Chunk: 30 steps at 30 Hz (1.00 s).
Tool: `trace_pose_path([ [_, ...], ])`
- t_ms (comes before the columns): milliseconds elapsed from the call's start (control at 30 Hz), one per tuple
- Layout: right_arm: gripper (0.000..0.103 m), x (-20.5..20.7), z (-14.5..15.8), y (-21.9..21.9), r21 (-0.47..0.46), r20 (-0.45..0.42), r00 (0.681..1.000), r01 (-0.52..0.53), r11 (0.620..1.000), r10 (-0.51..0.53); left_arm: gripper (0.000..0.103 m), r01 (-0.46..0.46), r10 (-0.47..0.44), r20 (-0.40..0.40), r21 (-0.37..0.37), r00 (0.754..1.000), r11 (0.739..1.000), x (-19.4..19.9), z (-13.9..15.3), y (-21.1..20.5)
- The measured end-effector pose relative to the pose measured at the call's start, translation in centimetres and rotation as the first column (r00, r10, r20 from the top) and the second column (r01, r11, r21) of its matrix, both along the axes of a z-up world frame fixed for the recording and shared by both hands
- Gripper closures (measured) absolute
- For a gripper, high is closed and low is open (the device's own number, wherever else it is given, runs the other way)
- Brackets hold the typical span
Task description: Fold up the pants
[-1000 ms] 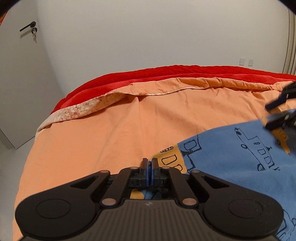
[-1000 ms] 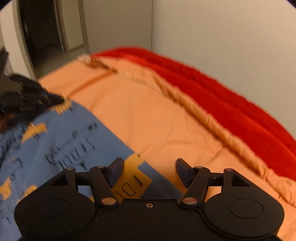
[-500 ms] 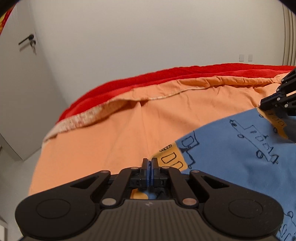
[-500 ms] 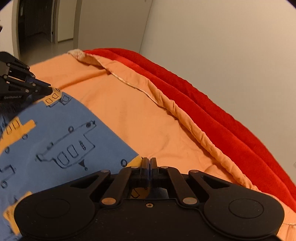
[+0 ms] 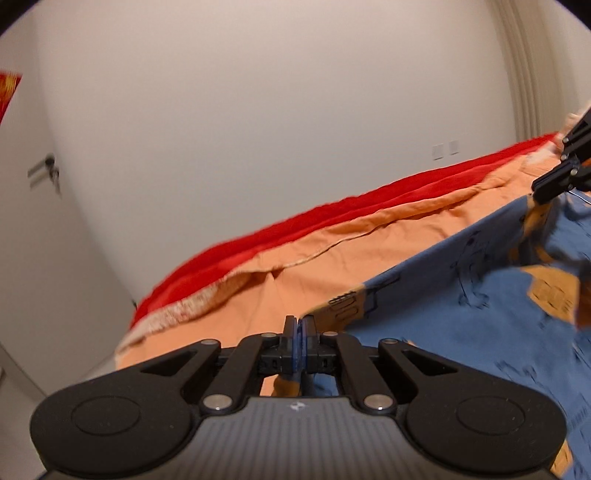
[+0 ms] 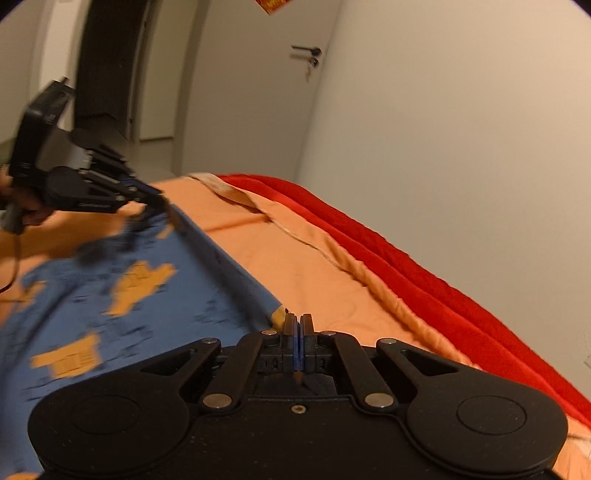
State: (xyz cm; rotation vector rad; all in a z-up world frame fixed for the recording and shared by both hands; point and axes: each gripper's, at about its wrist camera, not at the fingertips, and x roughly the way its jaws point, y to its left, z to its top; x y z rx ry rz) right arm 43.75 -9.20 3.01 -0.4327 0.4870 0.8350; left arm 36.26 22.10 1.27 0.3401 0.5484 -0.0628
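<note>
One pair of blue pants (image 5: 461,302) with orange patches is in view, stretched at about three o'clock in the left wrist view and nine o'clock in the right. Two black grippers show: the left gripper (image 5: 299,325) and the right gripper (image 6: 297,323), each at six o'clock in its own view, jaws pressed together on the fabric. There is one orange sheet (image 5: 295,280), one red blanket (image 6: 424,273), and one door (image 6: 251,92) at twelve o'clock in the right view.

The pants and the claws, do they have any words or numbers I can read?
None can be read.
Blue pants: only drawn pictures on orange patches, no words I can make out.
Left claw: small pale lettering on its side, too blurred.
Red poster: too blurred.
</note>
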Motion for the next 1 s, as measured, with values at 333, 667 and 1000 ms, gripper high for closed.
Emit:
trace_pose_path([
  [333, 0.103, -11.4, 1.6, -4.0, 0.0, -0.049, 0.996, -0.081, 0.997, 0.081, 0.101, 0.107, -0.105, -0.033, 0.079, 0.994, 0.991, -8.9, 0.1, -2.3],
  [667, 0.103, -17.8, -0.7, -3.9, -0.025, -0.074, 0.996, -0.045, 0.999, 0.043, 0.048, 0.135, -0.147, 0.041, 0.216, 0.988, 0.967, -13.2, 2.6, -5.6],
  [1000, 0.103, -18.4, -1.6, -4.7, -0.001, -0.117, 0.993, -0.028, 1.0, 0.028, 0.054, 0.156, -0.19, 0.023, 0.473, 0.982, 0.867, -15.2, -3.0, -9.0],
])
